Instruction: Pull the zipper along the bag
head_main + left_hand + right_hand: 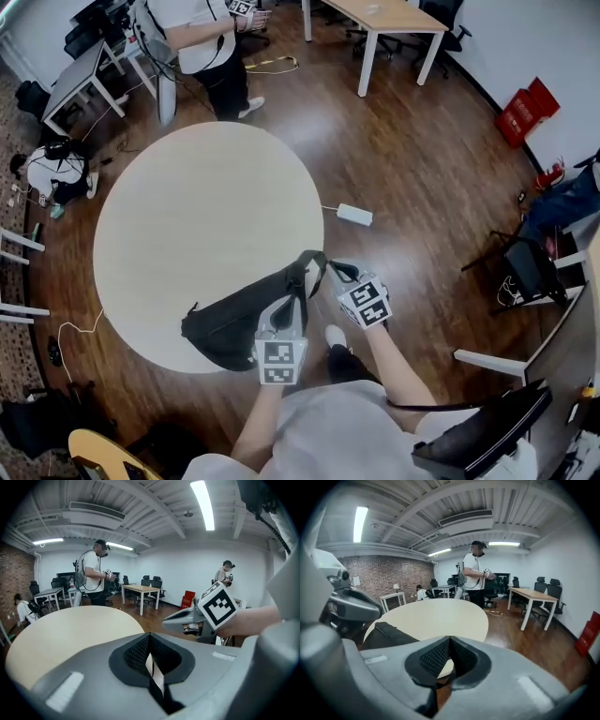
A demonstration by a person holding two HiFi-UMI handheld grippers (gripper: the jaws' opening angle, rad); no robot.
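Here's the black bag (234,319), lying at the near edge of the round pale surface (187,216), stretched slantwise along the rim. Its right end, with a strap loop (311,265), is raised towards the edge.

The left gripper (150,638) has its jaws closed tip to tip. Its own view shows nothing of the bag between them, just the bare top beyond. From the head view it sits over the bag's right half, and whether it touches the fabric I can't tell.

The right gripper (450,640) also has its jaws pressed together and empty. It hangs just off the edge, over the wooden floor (422,187) and close beside the strap end. In its view the bag shows dark at the lower left, apart from the tips. The two grippers are near each other, side by side, both pointing away from the person holding them.

Across the surface a person (202,37) stands by the far edge. A wooden desk (384,19) stands further off, and a small white box (354,215) lies on the floor.
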